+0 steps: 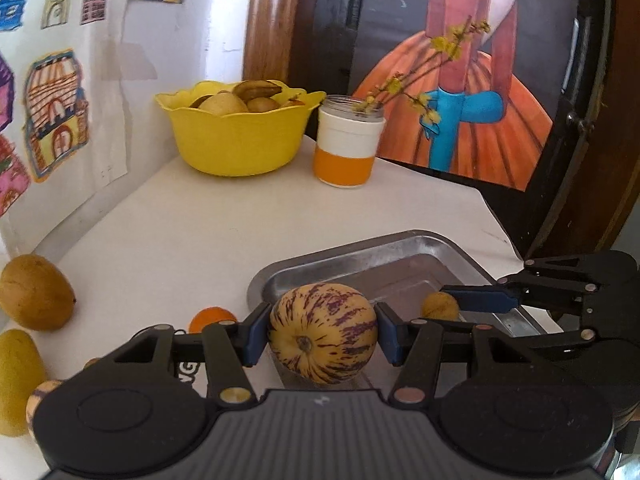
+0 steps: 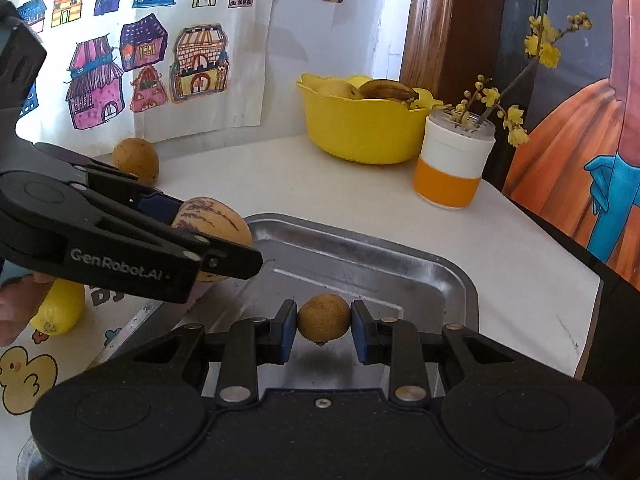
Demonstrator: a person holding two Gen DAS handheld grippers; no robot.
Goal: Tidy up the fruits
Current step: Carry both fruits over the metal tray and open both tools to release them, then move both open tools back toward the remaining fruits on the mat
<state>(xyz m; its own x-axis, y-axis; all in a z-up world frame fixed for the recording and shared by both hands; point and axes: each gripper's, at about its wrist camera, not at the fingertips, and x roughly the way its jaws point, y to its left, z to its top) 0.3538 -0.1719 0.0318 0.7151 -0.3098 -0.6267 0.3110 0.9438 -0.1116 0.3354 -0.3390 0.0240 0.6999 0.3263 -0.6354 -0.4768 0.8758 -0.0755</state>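
My left gripper (image 1: 323, 334) is shut on a cream melon with purple stripes (image 1: 323, 332), held over the near left corner of a metal tray (image 1: 352, 246). From the right wrist view the same left gripper (image 2: 224, 246) and striped melon (image 2: 212, 222) hang above the tray's left rim. My right gripper (image 2: 324, 320) is shut on a small round brown fruit (image 2: 323, 317) above the metal tray (image 2: 360, 248). In the left wrist view the right gripper (image 1: 460, 304) comes in from the right with that brown fruit (image 1: 440, 307).
A yellow bowl (image 1: 236, 136) of fruit and an orange-and-white jar (image 1: 346, 148) with flower twigs stand at the back. Left of the tray lie a brown mango (image 1: 36, 292), a yellow fruit (image 1: 18, 380) and an orange (image 1: 210, 318). Drawings cover the left wall.
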